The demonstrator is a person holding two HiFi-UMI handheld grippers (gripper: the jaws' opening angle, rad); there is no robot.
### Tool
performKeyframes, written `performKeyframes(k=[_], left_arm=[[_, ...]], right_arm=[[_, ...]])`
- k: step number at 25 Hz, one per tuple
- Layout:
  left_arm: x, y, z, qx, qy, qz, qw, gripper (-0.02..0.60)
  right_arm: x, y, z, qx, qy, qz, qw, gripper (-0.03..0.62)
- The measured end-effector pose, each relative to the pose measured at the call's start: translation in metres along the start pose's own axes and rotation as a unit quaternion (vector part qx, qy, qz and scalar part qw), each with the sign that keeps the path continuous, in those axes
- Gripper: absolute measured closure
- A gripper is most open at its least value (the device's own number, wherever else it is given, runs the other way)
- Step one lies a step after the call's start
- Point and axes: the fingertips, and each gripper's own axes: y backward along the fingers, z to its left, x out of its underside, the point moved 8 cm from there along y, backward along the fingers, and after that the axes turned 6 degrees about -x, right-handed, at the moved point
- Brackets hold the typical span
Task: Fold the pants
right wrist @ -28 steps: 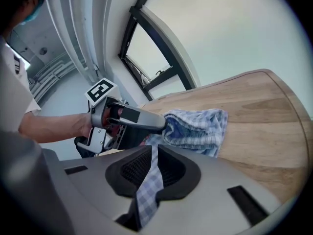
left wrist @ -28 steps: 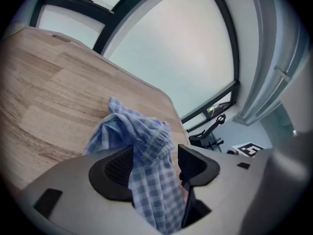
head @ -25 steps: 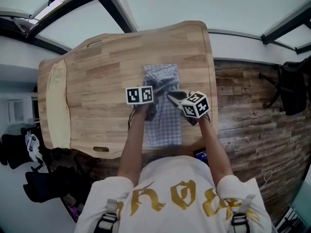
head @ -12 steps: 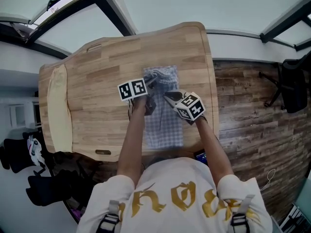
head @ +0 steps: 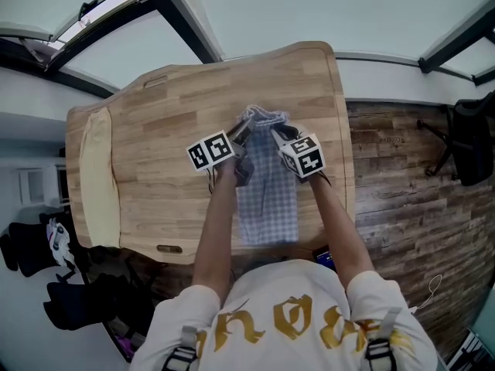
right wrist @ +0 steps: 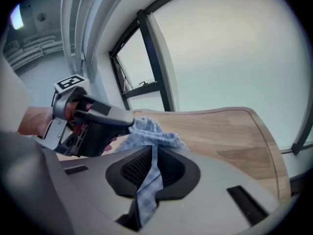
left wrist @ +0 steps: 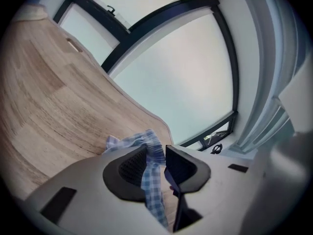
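fold barely begun: far end gripped, nothing folded over yet
blue-and-white checked cloth pants (head: 267, 199) lie as a narrow strip on the pale wooden tabletop (head: 162, 122); left tongs (head: 243, 132), just closed, and right tongs (head: 275, 133) clench their 12 o'clock end.

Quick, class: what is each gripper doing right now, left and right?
Left gripper: jaws have just been closing, now clamped on the pants.
Right gripper: shut on the pants too.

Bright, even daylight comes from the frosted windows (left wrist: 195, 67) on the far side, which are washed out to near white. Shadows on the table (head: 155, 114) are soft. Heavy fisheye bending, with dark corners in both gripper views. The left gripper (left wrist: 159, 165) and right gripper (right wrist: 151, 168) bodies are blurred near the lens.
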Motion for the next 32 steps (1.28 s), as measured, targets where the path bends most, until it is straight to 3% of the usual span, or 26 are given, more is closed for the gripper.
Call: performKeyframes(k=[3,7,11,14,16,18,22,24,26,28,32], left_arm=[[-0.003,0.008,-0.003,-0.004,-0.021,-0.005,0.9998,0.462],[-0.001,0.024,-0.009,-0.012,-0.043,-0.012,0.9989,0.456],[0.002,0.036,-0.007,-0.038,-0.094,0.0,0.9949,0.453],[0.005,0.046,-0.004,-0.07,-0.149,-0.003,0.9864,0.457],[0.004,0.053,-0.003,-0.096,-0.19,-0.017,0.977,0.512],[0.002,0.058,-0.004,-0.109,-0.212,-0.03,0.9706,0.519],[-0.002,0.066,-0.007,-0.114,-0.228,-0.056,0.9653,0.538],[-0.001,0.071,-0.01,-0.089,-0.209,-0.062,0.9719,0.538],[-0.001,0.076,-0.012,-0.047,-0.162,-0.07,0.9831,0.538],[0.0,0.083,-0.013,-0.026,-0.133,-0.081,0.9874,0.538],[0.008,0.102,-0.02,-0.05,-0.186,-0.089,0.9773,0.538]], right_arm=[[-0.01,-0.006,-0.012,0.008,-0.017,-0.017,1.0,0.54],[-0.011,-0.02,-0.02,-0.001,-0.02,-0.003,1.0,0.54],[-0.012,-0.024,-0.024,-0.003,-0.023,-0.002,1.0,0.54],[-0.01,-0.017,-0.022,0.008,-0.015,-0.014,1.0,0.54],[-0.012,-0.013,-0.02,0.024,0.012,-0.02,0.999,0.54],[-0.016,-0.006,-0.02,0.036,0.02,-0.03,0.999,0.541],[-0.026,0.012,-0.013,0.044,0.021,-0.037,0.998,0.571],[-0.029,0.021,-0.004,0.047,0.04,-0.029,0.998,0.571],[-0.031,0.031,0.006,0.052,0.052,-0.031,0.997,0.571],[-0.033,0.044,0.015,0.071,0.066,-0.042,0.994,0.571],[-0.03,0.071,0.027,0.093,0.053,-0.076,0.991,0.571]])
